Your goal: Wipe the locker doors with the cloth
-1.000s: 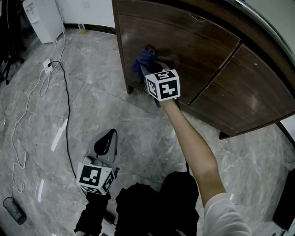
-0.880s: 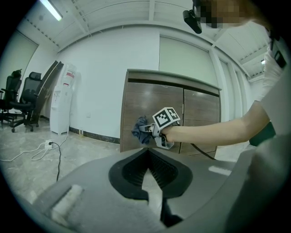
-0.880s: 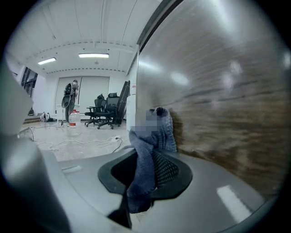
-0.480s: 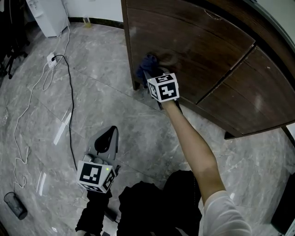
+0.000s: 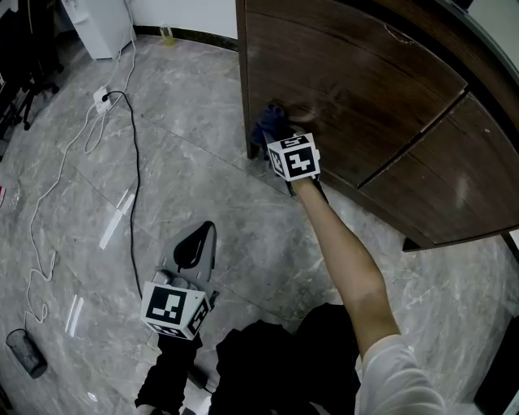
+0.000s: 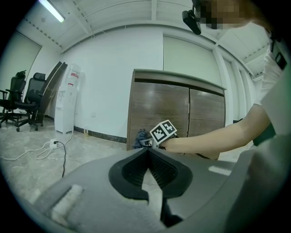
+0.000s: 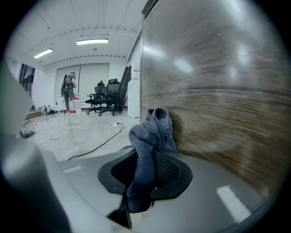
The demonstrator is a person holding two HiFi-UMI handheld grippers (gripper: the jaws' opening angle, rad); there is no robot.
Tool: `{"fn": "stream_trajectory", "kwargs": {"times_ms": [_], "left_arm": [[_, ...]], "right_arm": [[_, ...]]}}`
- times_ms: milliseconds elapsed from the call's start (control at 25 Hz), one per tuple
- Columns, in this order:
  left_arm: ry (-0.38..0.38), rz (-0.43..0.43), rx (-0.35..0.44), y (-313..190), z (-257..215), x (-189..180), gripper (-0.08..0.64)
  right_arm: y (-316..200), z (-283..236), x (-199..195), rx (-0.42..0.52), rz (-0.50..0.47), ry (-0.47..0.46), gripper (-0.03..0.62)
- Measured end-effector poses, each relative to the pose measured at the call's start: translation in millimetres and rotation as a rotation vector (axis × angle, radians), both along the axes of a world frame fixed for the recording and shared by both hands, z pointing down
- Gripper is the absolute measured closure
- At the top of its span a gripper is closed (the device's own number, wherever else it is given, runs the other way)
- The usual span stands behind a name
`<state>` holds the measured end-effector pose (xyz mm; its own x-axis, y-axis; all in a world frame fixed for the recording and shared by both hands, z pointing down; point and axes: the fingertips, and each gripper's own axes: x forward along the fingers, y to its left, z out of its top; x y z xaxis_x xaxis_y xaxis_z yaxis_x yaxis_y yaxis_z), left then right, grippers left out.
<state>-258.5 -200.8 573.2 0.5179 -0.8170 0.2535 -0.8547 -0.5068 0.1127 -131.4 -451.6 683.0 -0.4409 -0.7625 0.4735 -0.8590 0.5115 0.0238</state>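
A dark wooden locker (image 5: 365,89) with two doors stands ahead. My right gripper (image 5: 280,134) is shut on a blue-grey cloth (image 5: 266,121) and presses it against the lower left corner of the left door (image 7: 218,100). In the right gripper view the cloth (image 7: 148,145) is bunched between the jaws, its top against the wood. My left gripper (image 5: 195,247) hangs low over the floor, away from the locker, with its jaws together and nothing between them. In the left gripper view the locker (image 6: 177,113) and the right gripper's marker cube (image 6: 163,132) show ahead.
A black cable (image 5: 134,194) and a white cable (image 5: 40,235) trail over the grey marble floor to a power strip (image 5: 102,99). A white appliance (image 5: 101,24) stands at the back left. Office chairs (image 7: 107,101) and a person (image 7: 69,91) are far off.
The right gripper with the cloth has stayed at the door's lower left corner while the head view shifted, so the locker sits further right and lower. The left gripper has barely moved.
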Motion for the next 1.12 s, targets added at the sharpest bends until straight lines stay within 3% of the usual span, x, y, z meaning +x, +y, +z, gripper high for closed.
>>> {"fn": "stream_trajectory", "kwargs": {"times_ms": [200, 800, 1120], "left_arm": [[0.008, 0.003, 0.007, -0.5, -0.3, -2.2, 0.561], [0.019, 0.022, 0.051, 0.6, -27.9, 0.1, 0.561], [0.015, 0.015, 0.056, 4.2, -32.6, -2.9, 0.561]], "right_arm": [[-0.5, -25.1, -0.9, 0.034, -0.013, 0.013, 0.508], [-18.7, -179.3, -21.6, 0.232, -0.049, -0.012, 0.509], [-24.6, -224.1, -28.7, 0.280, -0.053, -0.027, 0.509]]}}
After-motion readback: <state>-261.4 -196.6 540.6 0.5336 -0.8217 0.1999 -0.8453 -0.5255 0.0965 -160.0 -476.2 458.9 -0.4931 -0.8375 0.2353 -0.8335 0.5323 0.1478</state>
